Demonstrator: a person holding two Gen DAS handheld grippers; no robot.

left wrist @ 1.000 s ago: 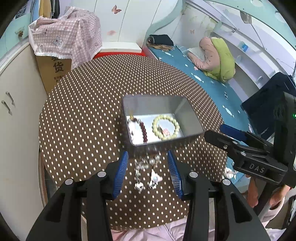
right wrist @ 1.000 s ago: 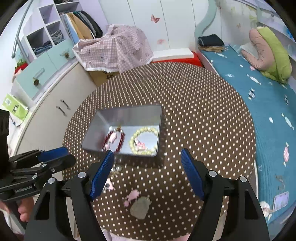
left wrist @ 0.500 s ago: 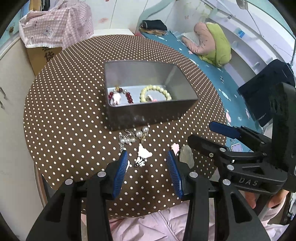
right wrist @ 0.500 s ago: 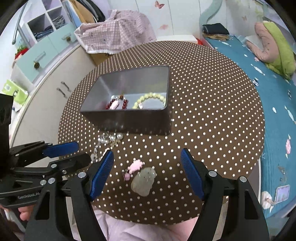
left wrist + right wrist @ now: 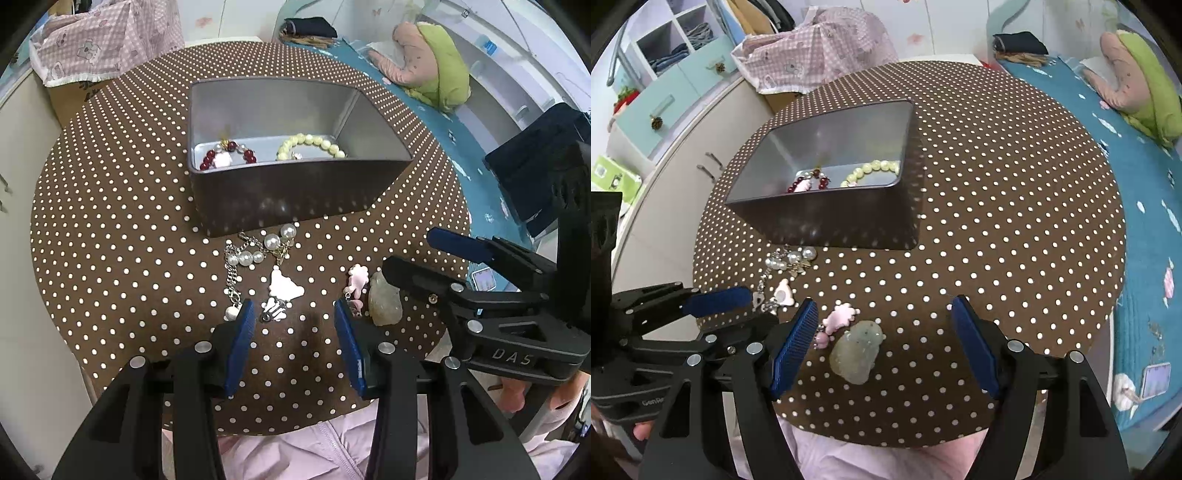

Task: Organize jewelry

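A metal tin stands on the round polka-dot table and holds a red bead bracelet and a pale green bead bracelet. In front of the tin lie a pearl chain, a white charm, a pink charm and a pale jade pendant. My left gripper is open, low over the white charm. My right gripper is open, with the jade pendant between its fingers.
The table's near edge is just behind both grippers, with pink clothing below it. White cupboards stand to the left, a blue bed to the right, and a pink checked cloth over a box behind the table.
Both grippers have drawn back toward the near table edge and come lower. The loose jewelry now lies between and ahead of the fingers. Both stay open.
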